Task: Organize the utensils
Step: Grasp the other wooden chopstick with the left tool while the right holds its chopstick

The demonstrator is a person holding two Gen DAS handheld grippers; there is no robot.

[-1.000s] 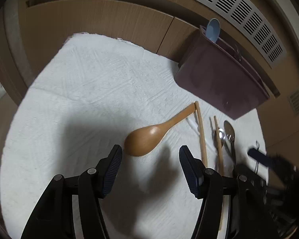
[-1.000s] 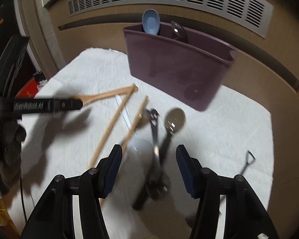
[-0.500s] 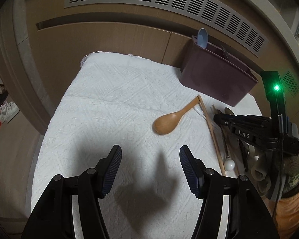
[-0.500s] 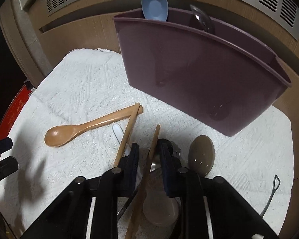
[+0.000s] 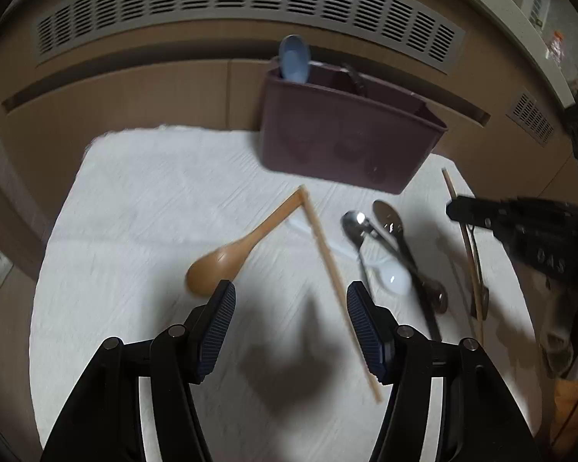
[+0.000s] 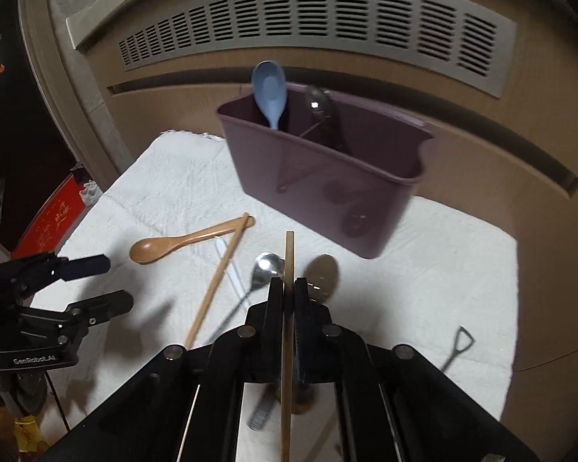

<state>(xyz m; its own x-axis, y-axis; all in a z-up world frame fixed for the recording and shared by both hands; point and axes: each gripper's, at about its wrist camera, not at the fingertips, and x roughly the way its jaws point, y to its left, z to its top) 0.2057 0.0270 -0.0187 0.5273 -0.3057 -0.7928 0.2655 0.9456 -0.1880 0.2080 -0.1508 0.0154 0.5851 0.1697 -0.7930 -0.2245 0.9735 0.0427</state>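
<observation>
Left wrist view: left gripper (image 5: 289,321) jaws closing, nothing between them, above white textured cloth (image 5: 135,211). Smooth brown wooden spoon (image 5: 231,250), one thin wooden chopstick (image 5: 337,281), glossy steel spoons (image 5: 370,231) unsorted near maroon plastic caddy (image 5: 343,146).

Right wrist view: right gripper (image 6: 285,300) clamped on second wooden chopstick (image 6: 289,258), raised off cloth, pointing at caddy. Matte blue spoon (image 6: 269,92) and one dark spoon (image 6: 320,106) already stowed; most remains.
</observation>
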